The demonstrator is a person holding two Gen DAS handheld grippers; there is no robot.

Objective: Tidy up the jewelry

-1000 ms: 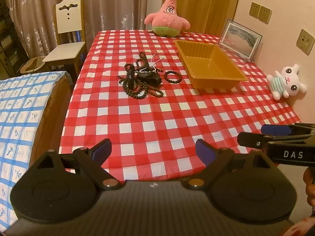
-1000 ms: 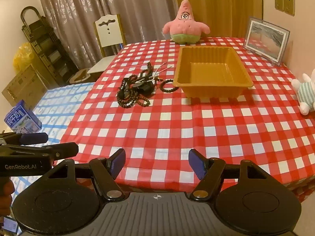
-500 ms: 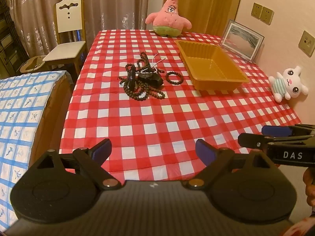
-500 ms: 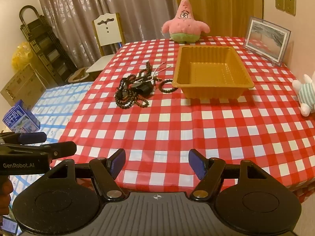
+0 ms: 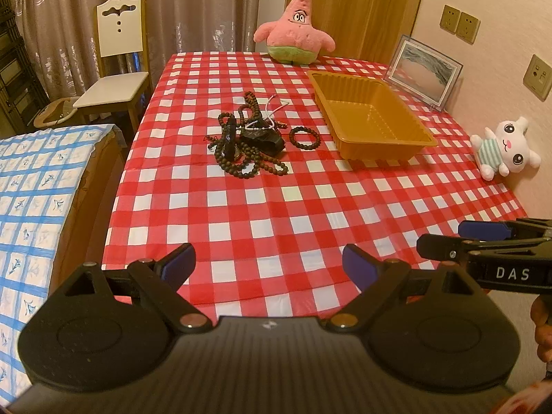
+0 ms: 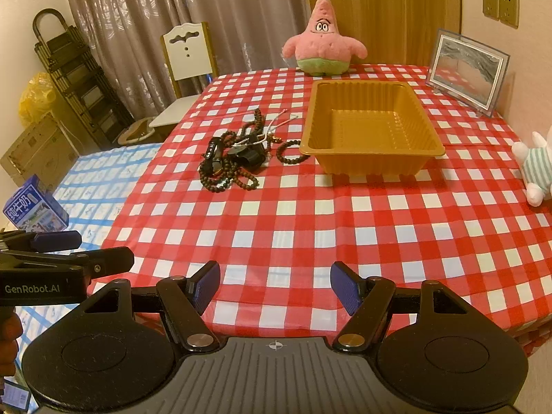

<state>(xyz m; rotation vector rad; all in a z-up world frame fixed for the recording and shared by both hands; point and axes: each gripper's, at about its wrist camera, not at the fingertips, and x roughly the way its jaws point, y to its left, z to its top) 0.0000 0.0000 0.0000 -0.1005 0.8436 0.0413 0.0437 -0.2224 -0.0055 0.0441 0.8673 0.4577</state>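
Jaws gape wide and empty on left gripper (image 5: 268,262) and right gripper (image 6: 275,284); bead-bracelet tangle (image 5: 250,141) and orange tray (image 6: 371,131) lie well ahead.

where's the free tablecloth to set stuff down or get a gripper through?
Widest bare patch: the near half of the tablecloth, between the jewelry pile and both open grippers. The tray is empty. Tight: the lone bead bracelet nearly meets the tray's left wall. The white plush takes the right edge.

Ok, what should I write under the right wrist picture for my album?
Open right gripper waits above a checked table, facing a bead jewelry pile beside an empty tray.
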